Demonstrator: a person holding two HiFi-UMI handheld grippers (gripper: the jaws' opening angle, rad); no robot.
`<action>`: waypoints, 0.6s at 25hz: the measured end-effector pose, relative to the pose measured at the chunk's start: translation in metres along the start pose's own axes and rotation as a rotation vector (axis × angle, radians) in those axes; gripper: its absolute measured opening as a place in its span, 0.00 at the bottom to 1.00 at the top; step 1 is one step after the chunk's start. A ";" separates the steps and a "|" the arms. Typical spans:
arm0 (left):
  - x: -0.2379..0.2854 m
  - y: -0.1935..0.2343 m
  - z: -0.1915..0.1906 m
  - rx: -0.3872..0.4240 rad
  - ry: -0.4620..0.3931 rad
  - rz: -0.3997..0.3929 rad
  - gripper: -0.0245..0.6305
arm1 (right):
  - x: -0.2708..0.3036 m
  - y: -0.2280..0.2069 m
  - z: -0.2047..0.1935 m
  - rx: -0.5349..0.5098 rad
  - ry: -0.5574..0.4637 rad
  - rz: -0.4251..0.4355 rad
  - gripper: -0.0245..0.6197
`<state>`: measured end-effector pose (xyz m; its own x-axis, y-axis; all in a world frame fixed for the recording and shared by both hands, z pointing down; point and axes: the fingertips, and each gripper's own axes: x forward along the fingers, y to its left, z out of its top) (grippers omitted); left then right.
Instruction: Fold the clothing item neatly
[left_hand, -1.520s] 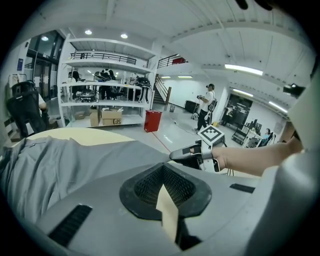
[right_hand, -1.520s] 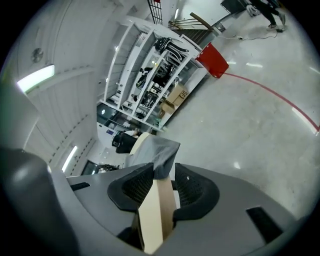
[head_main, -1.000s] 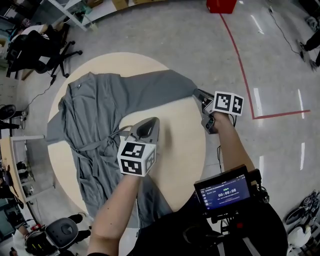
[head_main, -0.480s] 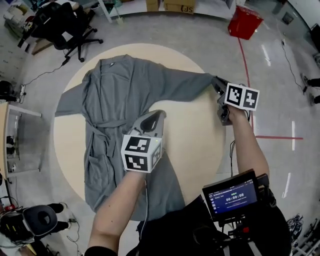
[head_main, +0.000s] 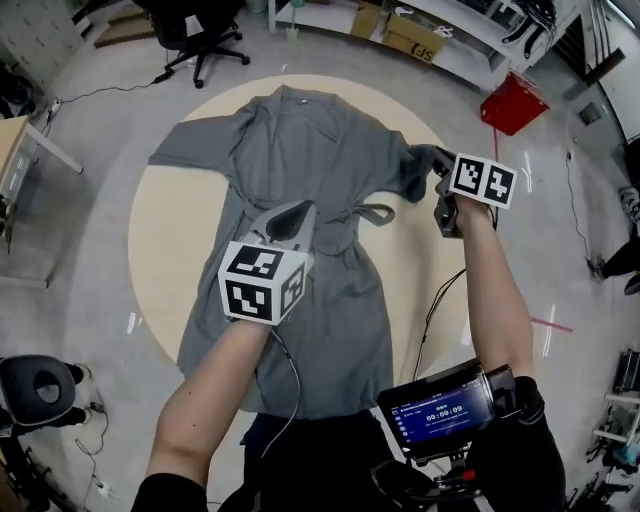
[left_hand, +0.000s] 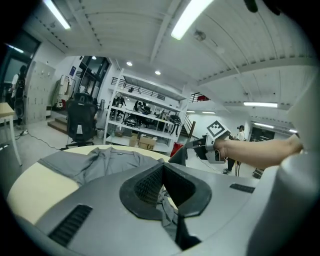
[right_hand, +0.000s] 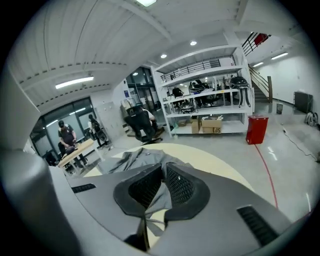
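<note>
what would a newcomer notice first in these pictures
A grey fabric robe lies spread across the round pale wooden table. The left gripper pinches cloth at its middle, and the right gripper grips its sleeve toward the table's right side.

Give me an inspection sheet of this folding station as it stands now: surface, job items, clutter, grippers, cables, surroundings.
Surface: round pale table, bare around the cloth.
Job's things: grey robe spread open, collar at the far side, hem toward the person; belt loose at the waist.
Clutter: nothing seen on the table.
Grippers: left gripper jaws shut on robe cloth near the waist; right gripper jaws shut on the sleeve at the picture's right.
Cables: thin cable hangs under the left arm; second cable beside the right arm; floor cable near the chair.
Surroundings: office chair, shelves with boxes, red bin.
</note>
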<state>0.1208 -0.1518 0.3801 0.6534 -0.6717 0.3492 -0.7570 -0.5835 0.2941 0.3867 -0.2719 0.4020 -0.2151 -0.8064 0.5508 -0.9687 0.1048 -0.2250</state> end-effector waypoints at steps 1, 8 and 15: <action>-0.011 0.010 0.002 -0.010 0.001 0.012 0.03 | 0.007 0.010 0.000 0.003 0.009 0.011 0.10; -0.082 0.078 0.034 0.003 -0.041 0.098 0.03 | 0.037 0.062 0.029 -0.016 -0.013 0.032 0.09; -0.101 0.195 0.019 0.010 -0.045 0.046 0.03 | 0.103 0.167 0.030 -0.034 -0.013 -0.015 0.09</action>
<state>-0.0929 -0.2067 0.3848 0.6177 -0.7175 0.3219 -0.7863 -0.5561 0.2692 0.2067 -0.3555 0.3970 -0.1988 -0.8154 0.5437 -0.9756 0.1117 -0.1891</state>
